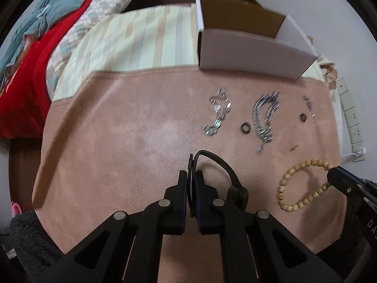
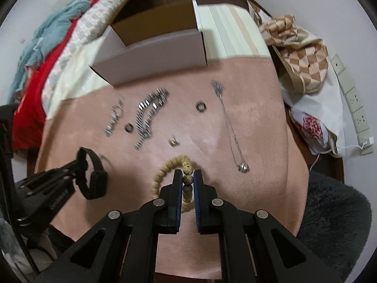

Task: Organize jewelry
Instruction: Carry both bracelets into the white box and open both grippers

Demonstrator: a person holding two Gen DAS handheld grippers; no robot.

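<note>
My left gripper is shut on a black band bracelet, held just above the pink cloth; it also shows in the right wrist view. My right gripper is shut on a tan wooden bead bracelet, which also shows in the left wrist view. Silver chain bracelets, two dark rings, a small clip and a thin pendant necklace lie on the cloth.
An open white cardboard box stands at the far edge of the cloth. Striped bedding, red and teal blankets lie left. A checked bag and wall sockets are at the right.
</note>
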